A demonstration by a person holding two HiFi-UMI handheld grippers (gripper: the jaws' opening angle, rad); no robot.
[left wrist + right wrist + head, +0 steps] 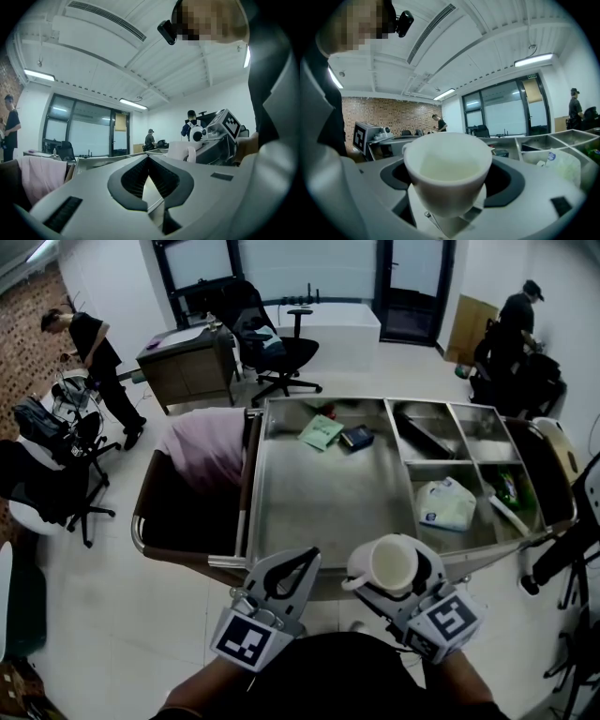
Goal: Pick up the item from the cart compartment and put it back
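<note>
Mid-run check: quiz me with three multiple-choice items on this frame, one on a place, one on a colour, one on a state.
1. Where does the green packet lie?
A. in the cart's big open section
B. on the floor
C. on the chair
2. What colour is the cup?
A. red
B. white
C. black
3. How is the left tool?
A. shut, empty
B. clamping a cloth
C. wide open
Answers: A, it lies beside the dark box on the steel; B, white in both views; A, its jaws meet with nothing between.
</note>
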